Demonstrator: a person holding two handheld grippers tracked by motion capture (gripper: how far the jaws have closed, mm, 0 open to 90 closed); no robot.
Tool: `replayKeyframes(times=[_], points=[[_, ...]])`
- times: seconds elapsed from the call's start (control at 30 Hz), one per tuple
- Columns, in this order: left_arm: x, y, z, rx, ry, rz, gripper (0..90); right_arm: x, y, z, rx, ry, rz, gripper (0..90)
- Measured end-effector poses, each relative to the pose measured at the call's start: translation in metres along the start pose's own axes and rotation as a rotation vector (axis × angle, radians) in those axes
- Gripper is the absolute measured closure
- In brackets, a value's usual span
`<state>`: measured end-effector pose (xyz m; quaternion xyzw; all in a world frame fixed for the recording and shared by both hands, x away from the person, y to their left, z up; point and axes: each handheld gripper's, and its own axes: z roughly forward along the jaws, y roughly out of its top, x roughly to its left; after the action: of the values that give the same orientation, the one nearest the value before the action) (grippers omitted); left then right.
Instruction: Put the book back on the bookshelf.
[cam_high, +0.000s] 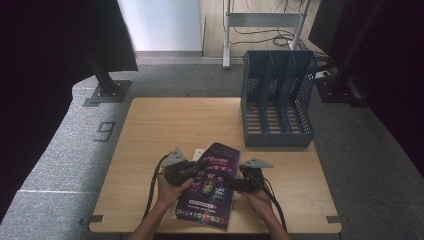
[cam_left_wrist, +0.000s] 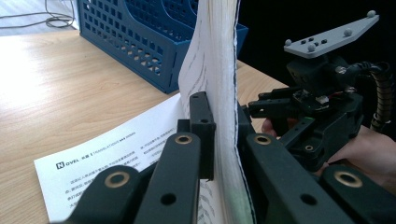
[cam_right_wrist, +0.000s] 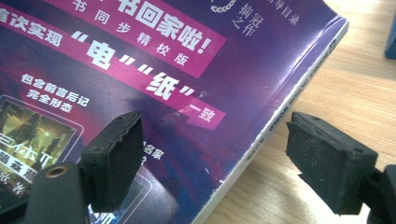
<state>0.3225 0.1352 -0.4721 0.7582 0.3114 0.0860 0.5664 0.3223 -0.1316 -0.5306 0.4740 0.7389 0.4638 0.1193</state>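
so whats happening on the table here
A person works on a purple magazine at the near edge of the wooden table, a gripper in each hand. The left gripper is shut on the magazine's left edge, lifting a sheaf of pages upright off a printed white page. The right gripper is open, one pad over the cover and one past the spine, not pressing. A blue file rack stands empty at the far right.
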Motion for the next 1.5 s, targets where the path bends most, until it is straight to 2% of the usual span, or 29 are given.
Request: replayKeyframes(times=[0.2,0.47,0.73,1.1,1.5], points=[[0.002,-0.002,0.002,0.008,-0.002,-0.006,86.7,0.003,-0.001,0.002,0.013,0.002,-0.008,19.5],[0.008,-0.006,0.005,0.028,0.009,-0.024,86.7,0.001,-0.001,0.001,0.021,-0.006,0.007,23.7],[0.017,-0.016,0.014,0.086,0.051,-0.029,86.6,0.001,-0.003,0.003,0.032,-0.017,0.009,25.6],[0.034,-0.032,0.027,0.159,0.093,-0.064,86.5,0.001,-0.004,0.011,0.057,-0.021,0.002,25.9],[0.042,-0.039,0.033,0.2,0.105,-0.083,86.4,-0.001,-0.004,0.021,0.079,-0.019,0.008,26.3]])
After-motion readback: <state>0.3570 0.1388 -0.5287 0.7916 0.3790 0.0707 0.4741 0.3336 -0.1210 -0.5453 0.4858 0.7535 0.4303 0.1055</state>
